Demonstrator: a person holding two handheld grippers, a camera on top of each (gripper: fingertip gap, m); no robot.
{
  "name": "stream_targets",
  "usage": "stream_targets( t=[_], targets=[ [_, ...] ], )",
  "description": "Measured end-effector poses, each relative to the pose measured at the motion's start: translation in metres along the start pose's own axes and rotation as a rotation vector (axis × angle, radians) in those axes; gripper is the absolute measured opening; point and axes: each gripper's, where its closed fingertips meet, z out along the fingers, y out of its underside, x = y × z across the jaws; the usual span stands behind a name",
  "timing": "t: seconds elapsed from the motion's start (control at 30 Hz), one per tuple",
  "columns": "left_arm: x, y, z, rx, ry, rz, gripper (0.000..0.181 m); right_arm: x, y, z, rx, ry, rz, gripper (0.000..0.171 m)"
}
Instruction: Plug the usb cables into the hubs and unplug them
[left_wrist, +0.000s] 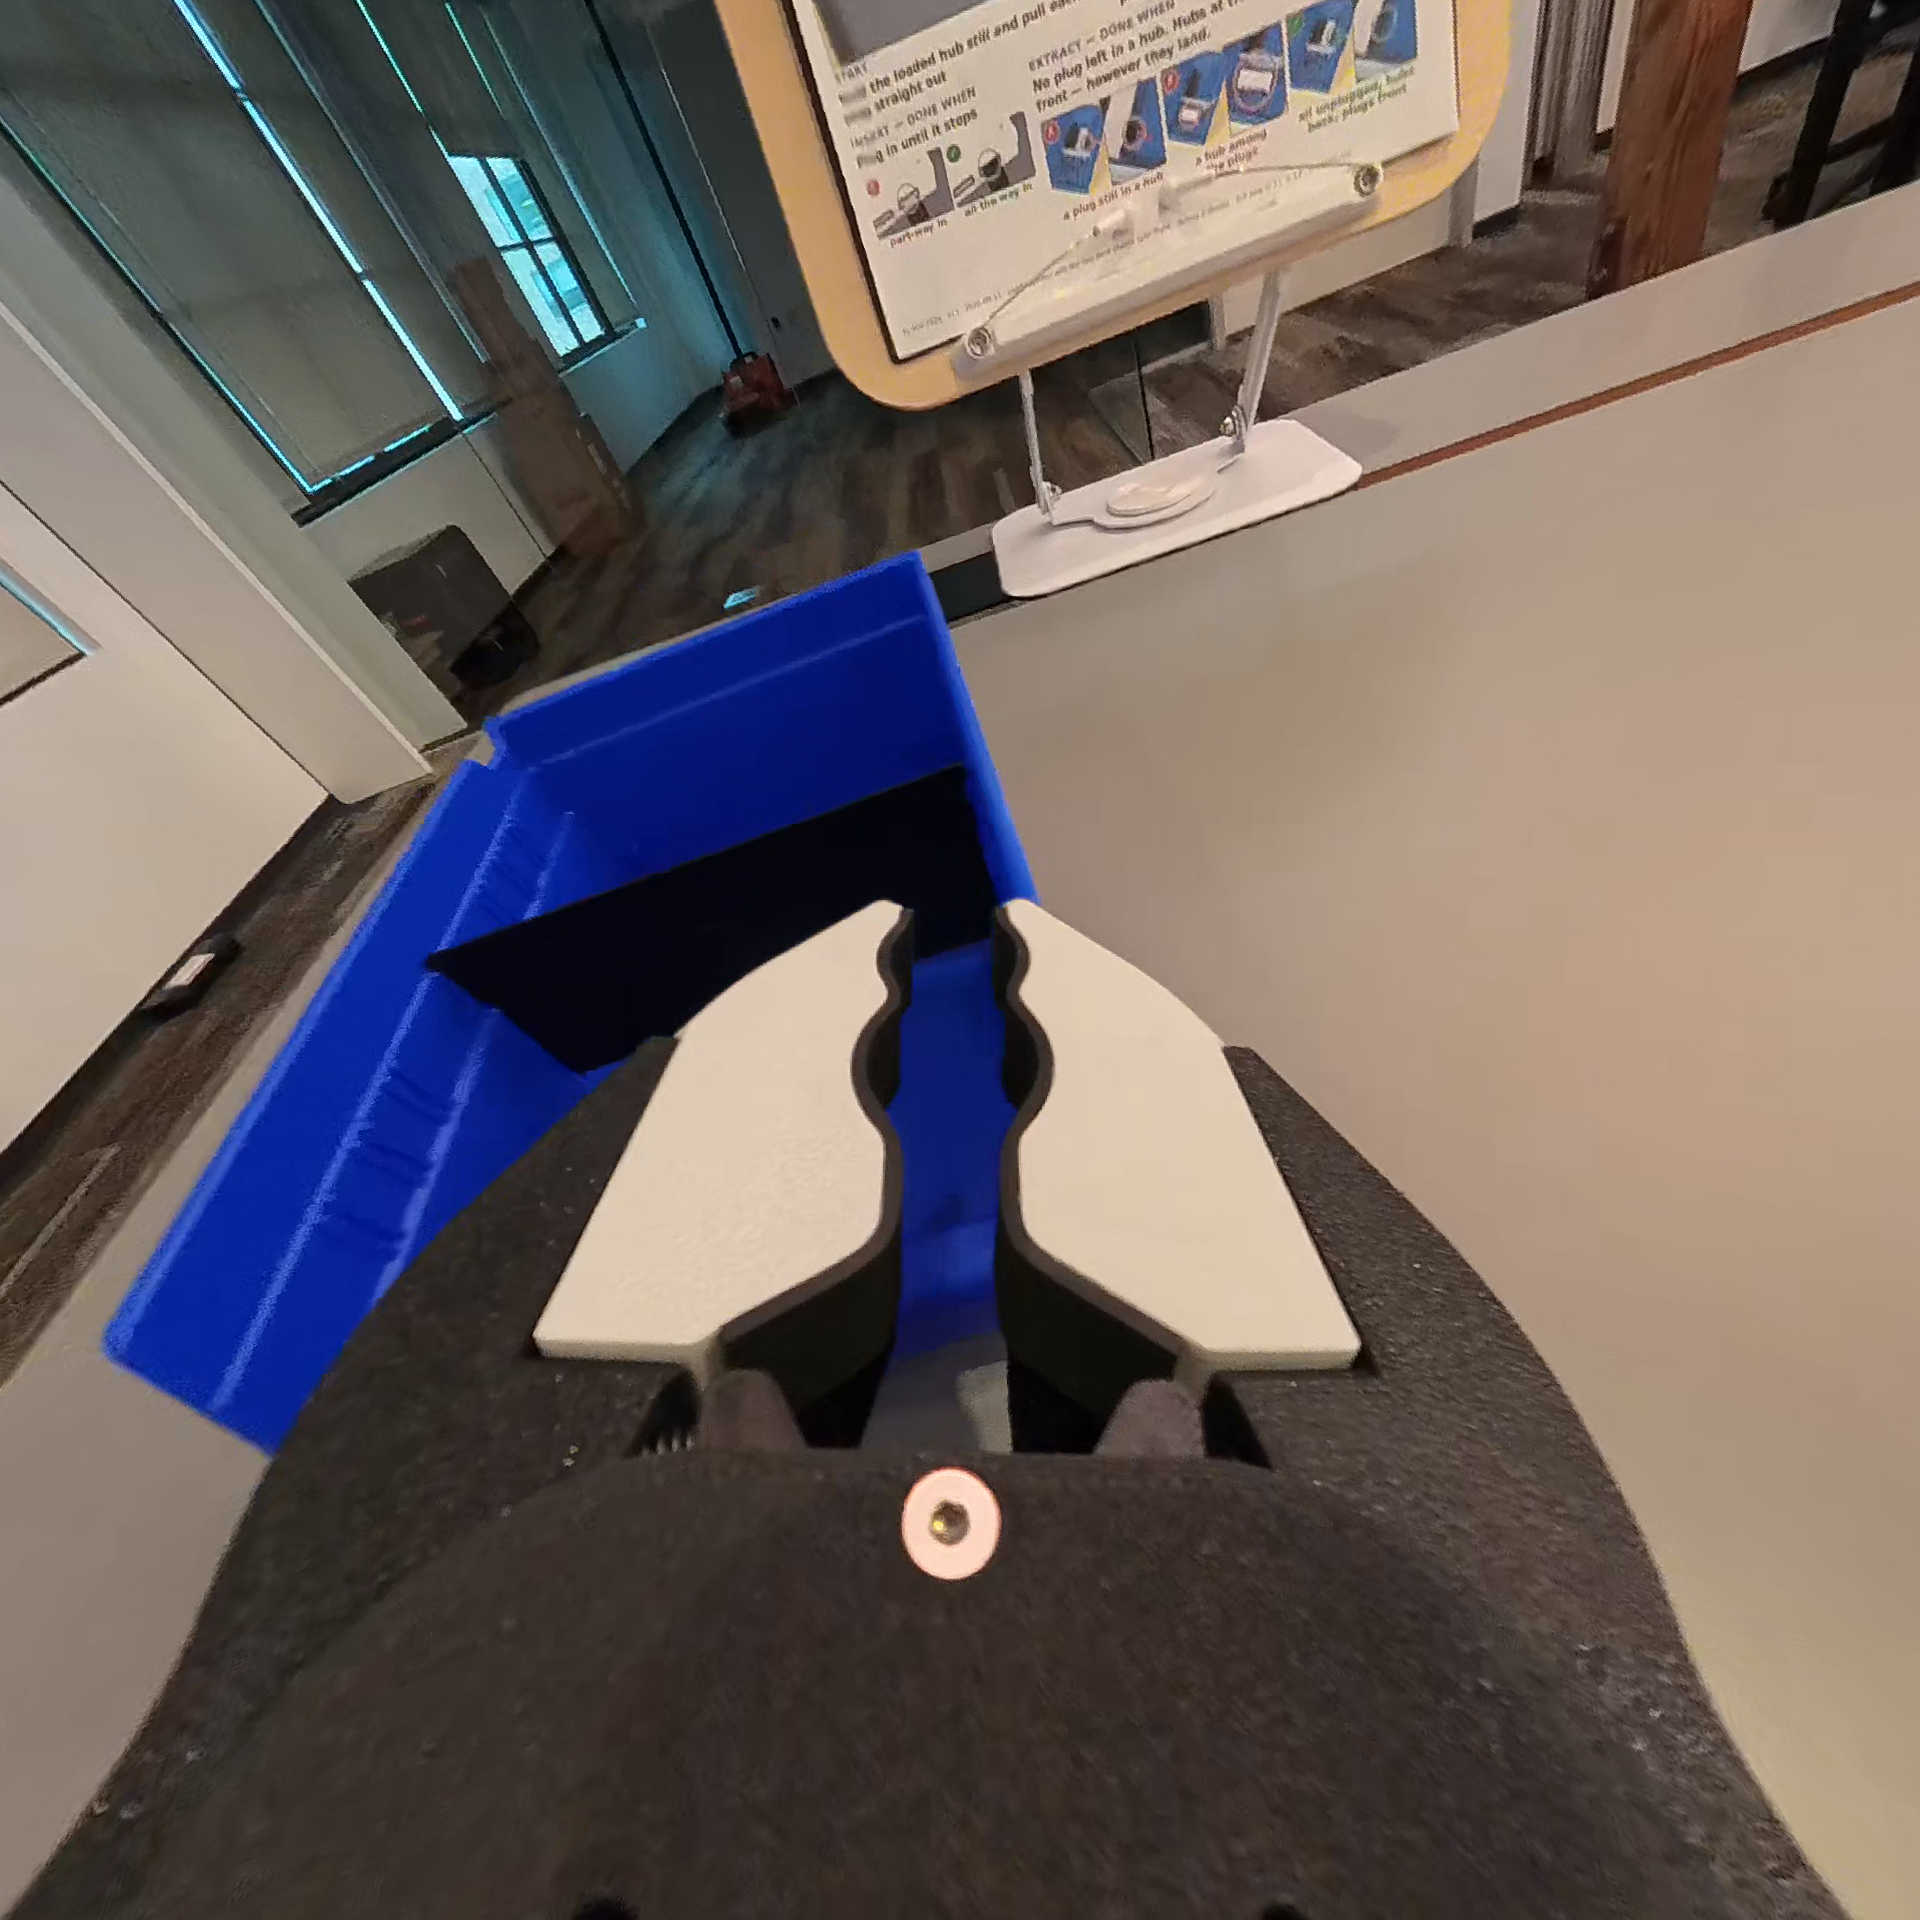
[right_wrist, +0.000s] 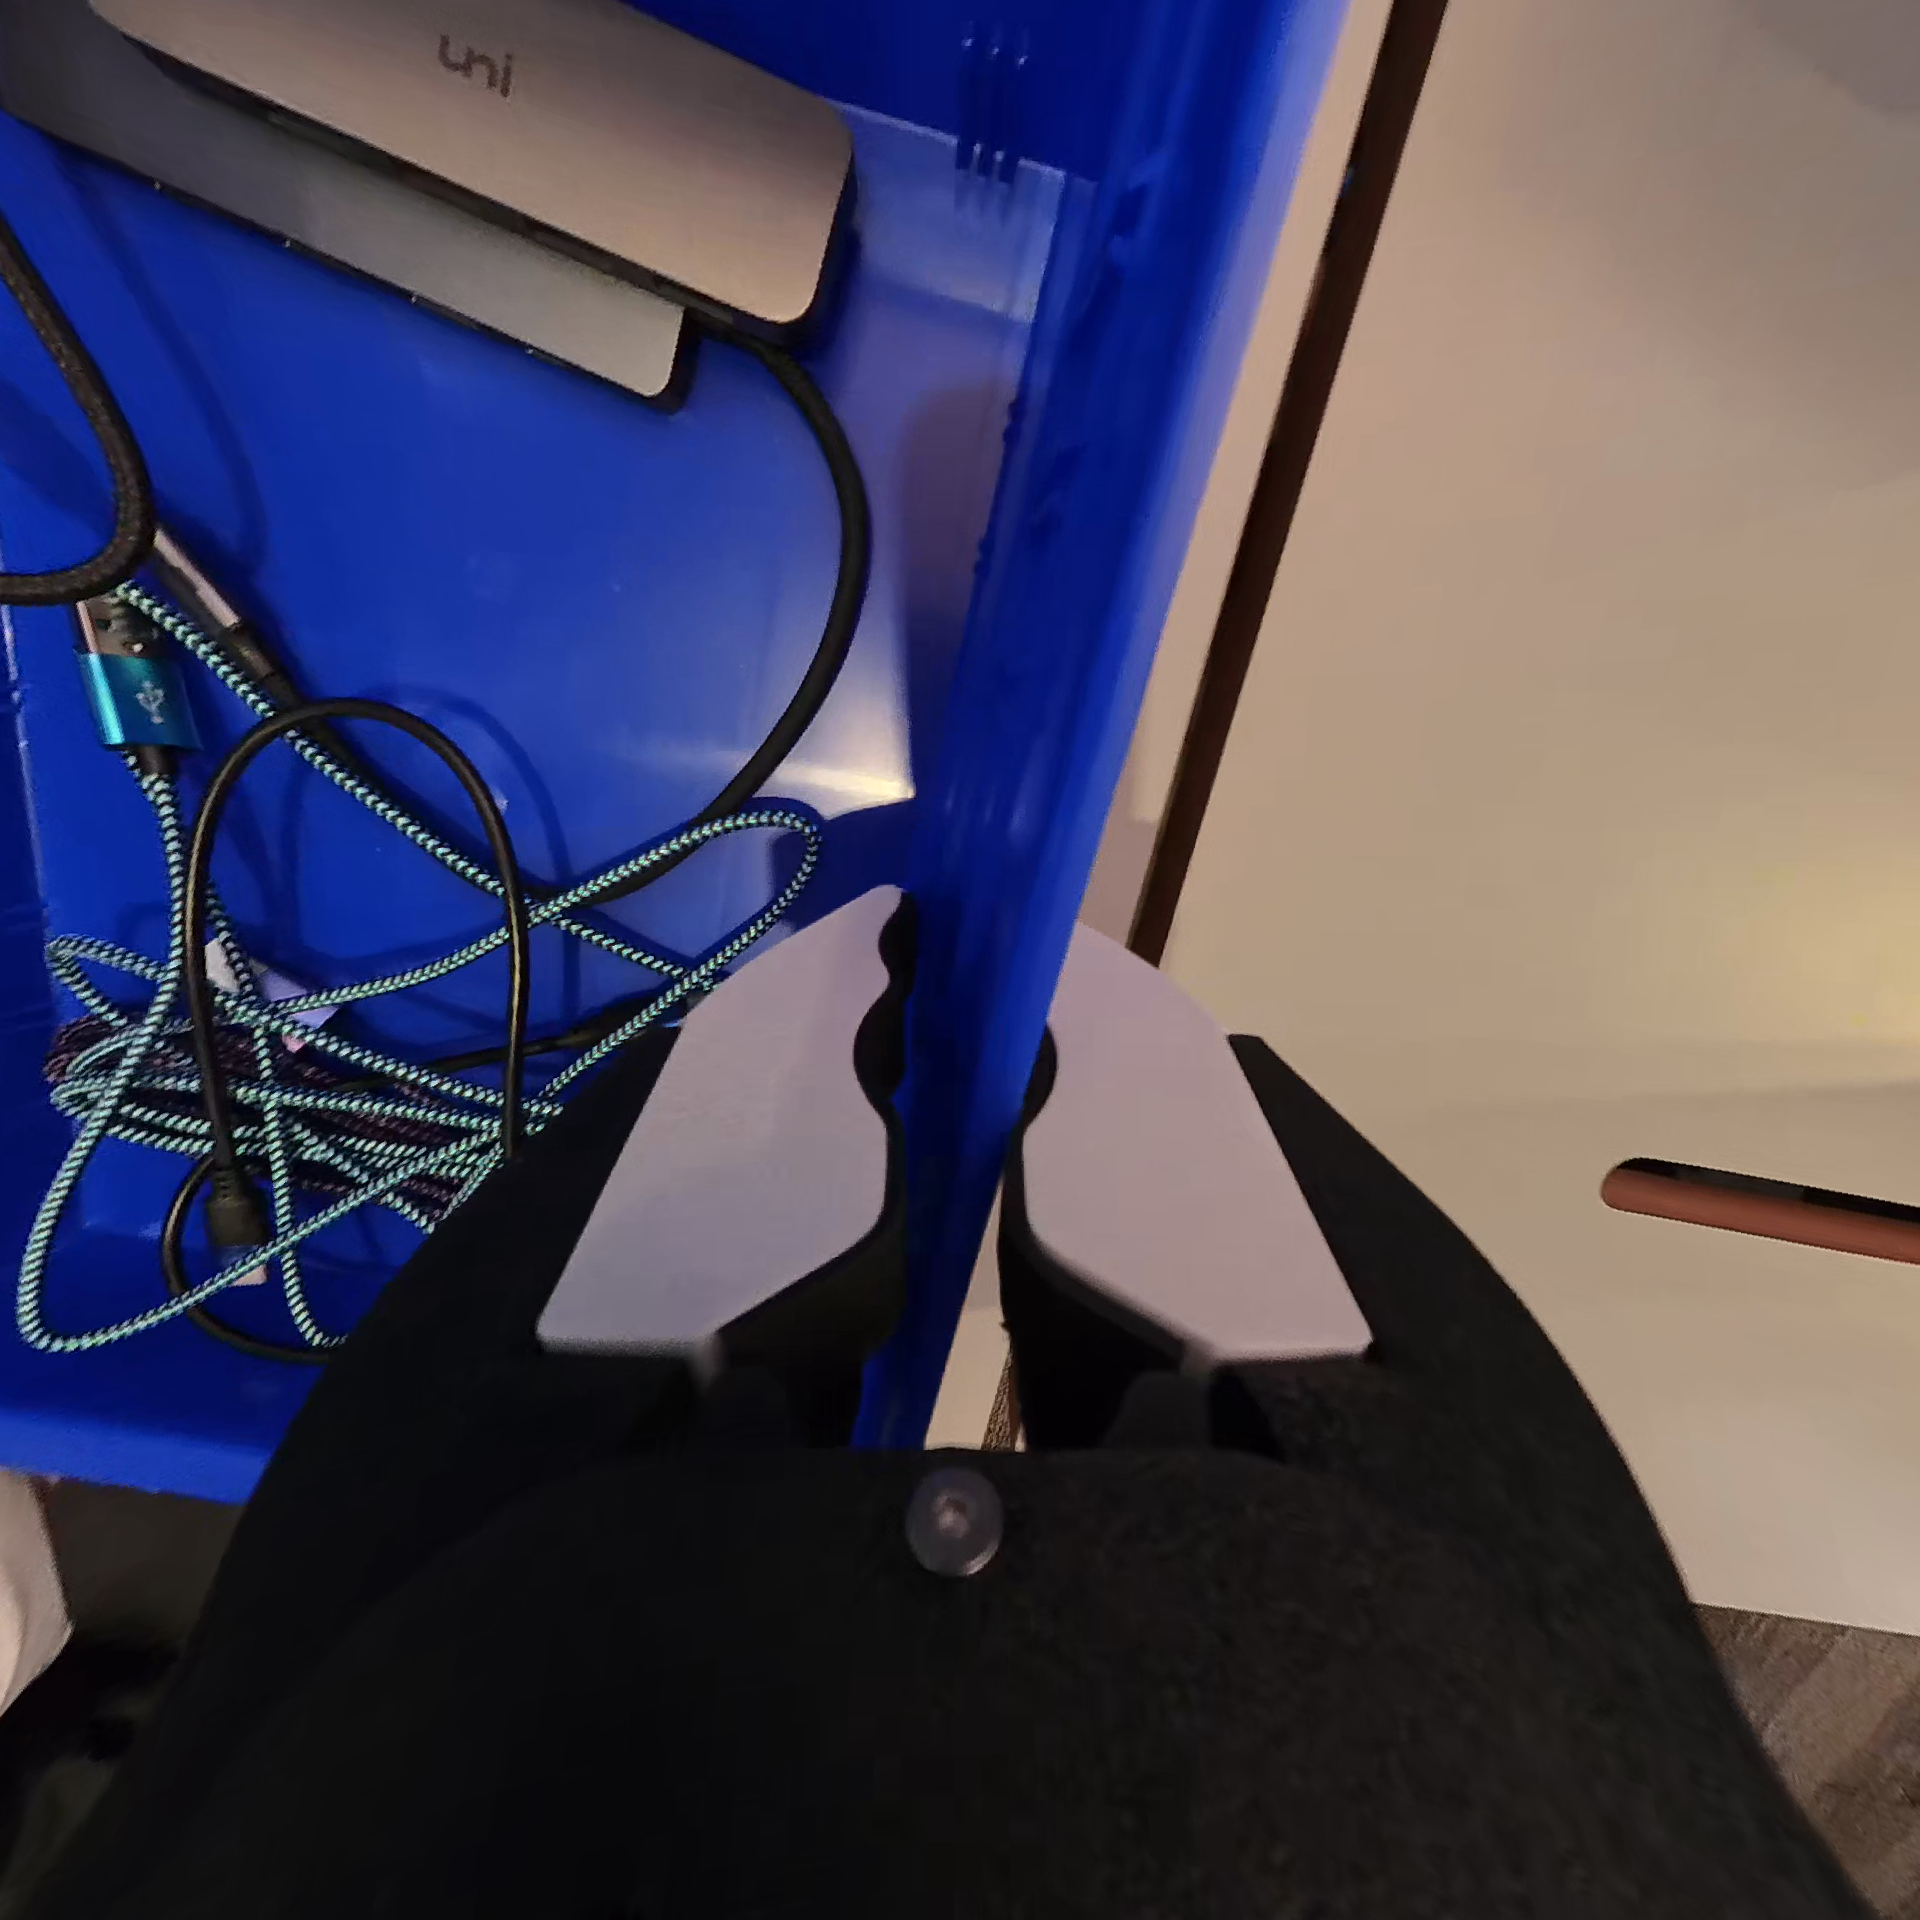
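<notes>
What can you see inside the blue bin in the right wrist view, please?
Inside the blue bin lie grey USB hubs, a teal braided cable tangled with a black cable. The right hand-held gripper hides the near corner.

- The blue bin (right_wrist: 582, 582) looks like smooth, glossy plastic.
- The grey hub (right_wrist: 582, 177) has a brushed, matt metal look.
- The teal cable (right_wrist: 343, 1039) is braided cloth; the black cable (right_wrist: 847, 540) is smooth.
- The left tongs (left_wrist: 951, 914) have matt pale plates on a rough black body.
- The surface (left_wrist: 1507, 831) is matt and smooth.
</notes>
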Motion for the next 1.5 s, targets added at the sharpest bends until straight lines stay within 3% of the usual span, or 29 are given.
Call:
stream_targets(
  t=[0.13,0.33,0.47,0.53,0.77,0.93,1.03,1.13,1.5],
  targets=[
    [-0.034,-0.003,-0.014,-0.010,-0.062,0.023,0.011,-0.005,0.000,0.000,-0.001,-0.086,0.065,0.008],
    [-0.133,0.002,-0.034,-0.020,-0.222,-0.041,0.012,-0.005,0.000,0.000,-0.012,-0.083,0.104,0.006],
    [-0.181,0.024,-0.017,-0.059,-0.200,-0.166,0.016,-0.005,0.000,0.000,-0.020,-0.099,0.160,0.006],
    [-0.193,0.038,-0.004,-0.083,-0.174,-0.219,0.030,-0.007,0.001,0.000,-0.029,-0.112,0.193,0.005],
    [-0.182,0.082,0.030,-0.261,-0.017,-0.246,0.037,-0.014,0.003,-0.002,-0.041,-0.132,0.258,0.005],
    [-0.171,0.104,0.039,-0.349,-0.006,-0.234,0.024,-0.019,0.006,-0.002,-0.036,-0.143,0.296,0.005],
    [-0.174,0.104,0.040,-0.320,-0.012,-0.228,0.013,-0.021,0.007,-0.003,-0.032,-0.158,0.323,0.005],
    [-0.165,0.099,0.040,-0.286,0.096,-0.326,0.005,-0.023,0.010,-0.003,-0.032,-0.169,0.339,0.006],
    [-0.137,0.090,0.043,-0.277,0.134,-0.209,0.006,-0.034,0.006,-0.014,-0.007,-0.160,0.341,0.006]
  ],
)
